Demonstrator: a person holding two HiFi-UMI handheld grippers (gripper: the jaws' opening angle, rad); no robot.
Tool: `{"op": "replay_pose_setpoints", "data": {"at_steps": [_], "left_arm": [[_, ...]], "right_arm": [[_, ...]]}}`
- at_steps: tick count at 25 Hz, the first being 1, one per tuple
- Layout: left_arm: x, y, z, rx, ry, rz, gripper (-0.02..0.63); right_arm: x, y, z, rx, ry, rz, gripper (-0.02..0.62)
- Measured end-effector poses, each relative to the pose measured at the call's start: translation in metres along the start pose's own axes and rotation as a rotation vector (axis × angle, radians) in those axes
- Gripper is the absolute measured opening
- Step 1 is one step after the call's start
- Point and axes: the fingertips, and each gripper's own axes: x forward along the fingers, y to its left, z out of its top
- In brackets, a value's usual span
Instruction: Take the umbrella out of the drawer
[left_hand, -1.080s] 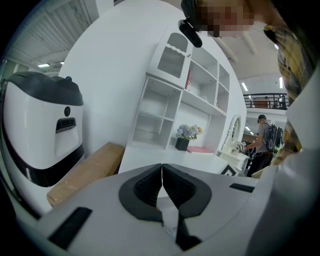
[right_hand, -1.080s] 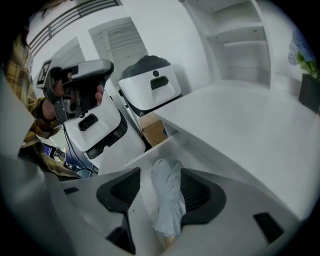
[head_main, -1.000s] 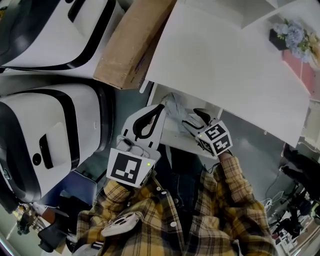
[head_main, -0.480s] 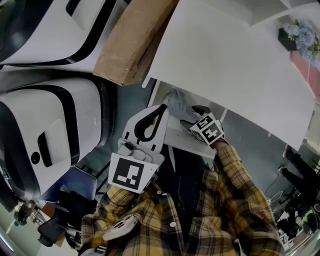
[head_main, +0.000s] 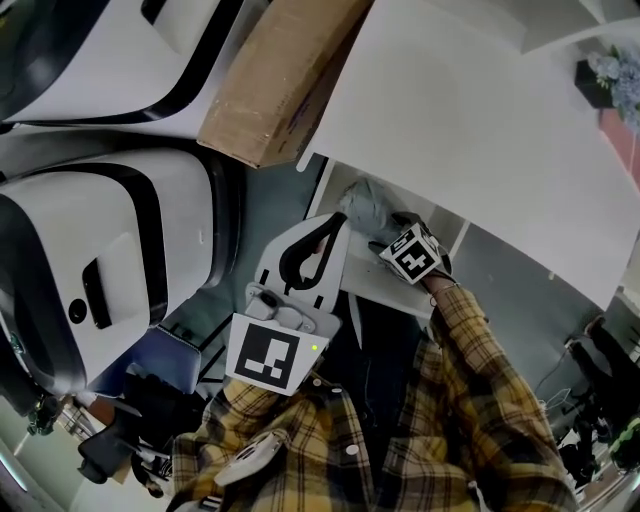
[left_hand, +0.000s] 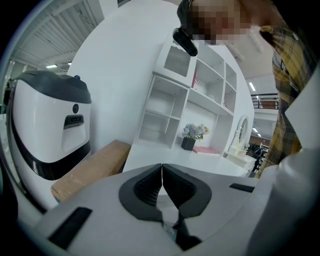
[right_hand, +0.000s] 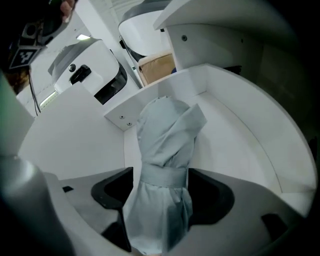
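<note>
- Two changes at once: my right gripper has come down into the drawer, and its jaws have just been opening. They now stand spread wide.
- And the umbrella sits right between them! It is pale and folded, cinched by a strap round its middle, lying on the drawer floor toward the back corner.
- No squeeze yet. A gap shows beside one pad, and the other is at most brushing the cloth, so I wouldn't call it held.
- In the head view the drawer is pulled out from under the white desk, with my right gripper aimed steeply down into it.
- My left gripper hasn't budged. Its jaws are pressed together with nothing in them, and it hangs out in front of the drawer.
- What this means: the approach looks finished and the umbrella is lined up. Next, I reckon, I close at the strap, where the bundle is tightest, then lift clear of the drawer walls.
- One risk: if I pinch only loose cloth, it could slip.
</note>
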Motion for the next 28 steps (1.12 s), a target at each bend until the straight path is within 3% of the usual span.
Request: {"op": "replay_pose_setpoints", "data": {"at_steps": [28], "left_arm": [[-0.002, 0.010, -0.001, -0.024, 0.013, 0.014, 0.023]], "right_arm": [[0.023, -0.012, -0.007, -0.022, 0.086, -0.123, 0.319]]}}
